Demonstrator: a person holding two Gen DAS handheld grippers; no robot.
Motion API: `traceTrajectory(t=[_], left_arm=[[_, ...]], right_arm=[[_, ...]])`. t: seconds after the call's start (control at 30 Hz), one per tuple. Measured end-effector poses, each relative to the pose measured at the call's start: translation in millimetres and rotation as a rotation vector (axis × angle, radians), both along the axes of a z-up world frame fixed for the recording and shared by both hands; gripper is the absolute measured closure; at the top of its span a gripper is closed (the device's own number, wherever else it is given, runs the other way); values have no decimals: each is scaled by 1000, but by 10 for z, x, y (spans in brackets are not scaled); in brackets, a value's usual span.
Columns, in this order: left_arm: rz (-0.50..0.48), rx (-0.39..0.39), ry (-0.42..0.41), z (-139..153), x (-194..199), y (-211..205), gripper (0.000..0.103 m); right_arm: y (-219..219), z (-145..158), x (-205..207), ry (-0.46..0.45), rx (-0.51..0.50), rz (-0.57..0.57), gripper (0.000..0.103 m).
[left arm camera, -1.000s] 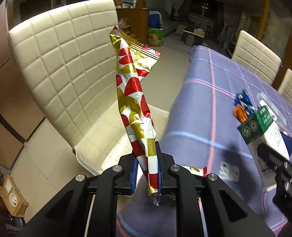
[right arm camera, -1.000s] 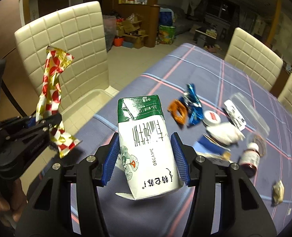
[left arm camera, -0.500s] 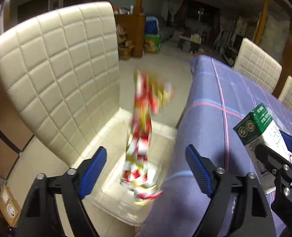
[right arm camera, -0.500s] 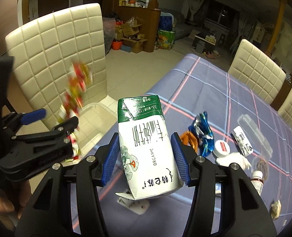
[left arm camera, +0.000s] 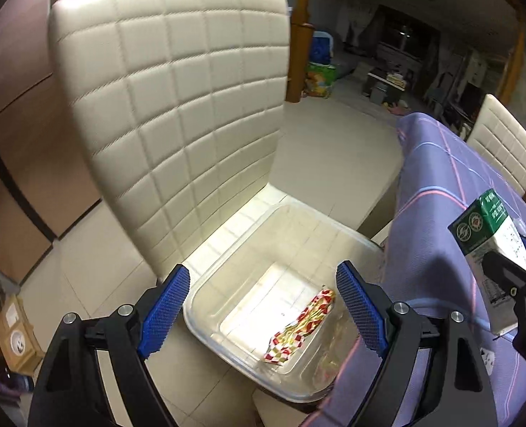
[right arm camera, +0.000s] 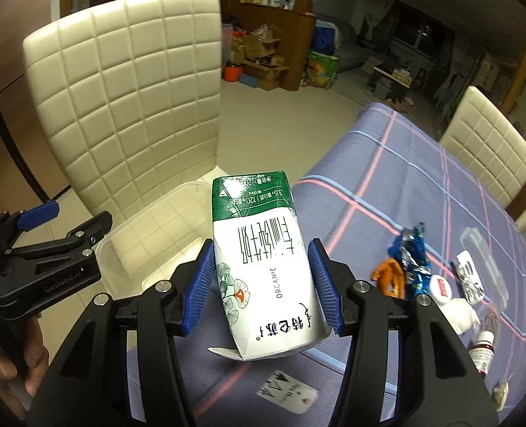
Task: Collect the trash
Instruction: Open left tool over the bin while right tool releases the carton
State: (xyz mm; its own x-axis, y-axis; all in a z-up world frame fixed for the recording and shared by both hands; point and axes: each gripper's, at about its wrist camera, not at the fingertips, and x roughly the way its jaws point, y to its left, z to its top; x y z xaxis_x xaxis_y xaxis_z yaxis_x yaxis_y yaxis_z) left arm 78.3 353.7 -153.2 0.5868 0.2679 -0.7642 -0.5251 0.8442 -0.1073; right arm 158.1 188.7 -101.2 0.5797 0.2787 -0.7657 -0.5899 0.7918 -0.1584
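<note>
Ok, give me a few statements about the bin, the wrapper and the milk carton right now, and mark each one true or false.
1. The red and gold wrapper lies inside the clear plastic bin. True.
2. The left gripper is shut on the wrapper. False: its fingers are spread open with nothing between them, above the bin.
3. The right gripper holds the milk carton. True.
4. The milk carton is already in the bin. False: it is between the right gripper's fingers, over the table edge.
5. The bin sits on the purple tablecloth. False: it rests on the seat of the cream chair beside the table.
</note>
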Motion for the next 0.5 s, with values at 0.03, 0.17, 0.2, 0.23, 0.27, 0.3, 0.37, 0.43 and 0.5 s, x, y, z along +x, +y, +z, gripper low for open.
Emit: traceTrajectory(t=[0.03, 0.17, 0.2, 0.23, 0.27, 0.3, 0.37, 0.43, 0.5], left_arm=[[7, 0, 4, -14, -23, 6, 21], [24, 0, 12, -39, -92, 50, 21], [29, 5, 13, -37, -105, 57, 21], [32, 7, 13, -43, -108, 74, 21], [37, 9, 12, -40, -117, 81, 21], [43, 9, 11, -33, -127, 90, 21], [48, 8, 8, -23, -143, 100, 21], [49, 7, 7, -3, -151, 80, 21], [42, 9, 6, 21, -152, 31, 21]], right_arm=[[25, -6, -11, -1, -2, 5, 49], [166, -21, -37, -10, -12, 31, 48], [187, -19, -44, -15, -14, 33, 44], [211, -15, -52, -23, -18, 33, 40], [212, -8, -55, -31, -16, 32, 30], [214, 3, -63, -43, -15, 29, 24], [195, 33, -82, -72, -11, 17, 22], [161, 44, -77, -74, -10, 10, 22], [122, 43, -54, -59, -4, 3, 22]])
